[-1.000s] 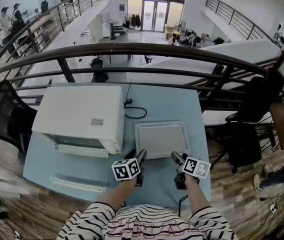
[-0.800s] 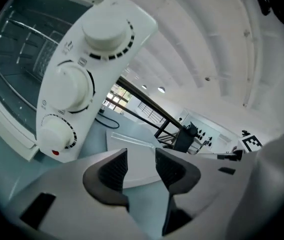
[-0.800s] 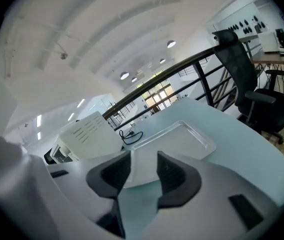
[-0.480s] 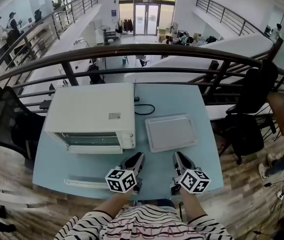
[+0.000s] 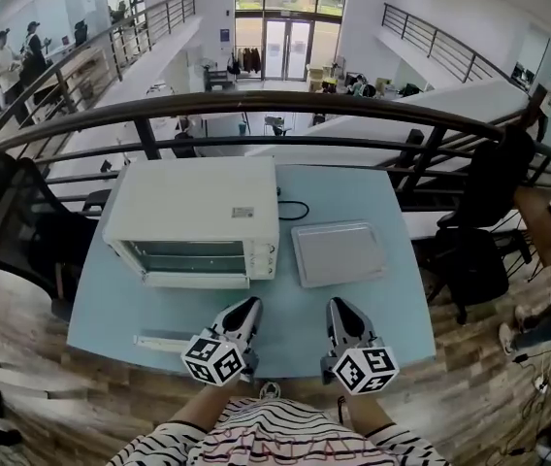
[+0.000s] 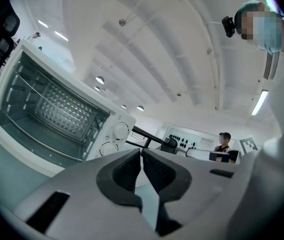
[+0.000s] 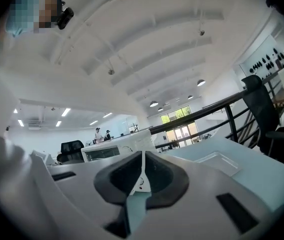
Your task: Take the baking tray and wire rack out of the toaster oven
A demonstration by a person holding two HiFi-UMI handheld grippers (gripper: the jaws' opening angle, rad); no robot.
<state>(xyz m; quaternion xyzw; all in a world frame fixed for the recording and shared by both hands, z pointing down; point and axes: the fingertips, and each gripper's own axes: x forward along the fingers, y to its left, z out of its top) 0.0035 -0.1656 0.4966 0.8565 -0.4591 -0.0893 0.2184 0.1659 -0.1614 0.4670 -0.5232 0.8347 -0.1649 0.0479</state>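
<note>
Looming close, the right tool (image 7: 142, 160) hides much of the toaster oven (image 7: 116, 146).

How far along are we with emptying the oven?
Done: the tray lies on the table right of the oven, and the oven door is down. In hand: nothing; the left gripper and right gripper have just closed empty near the table's front edge. Left: the rack appears to still be inside the oven.
</note>
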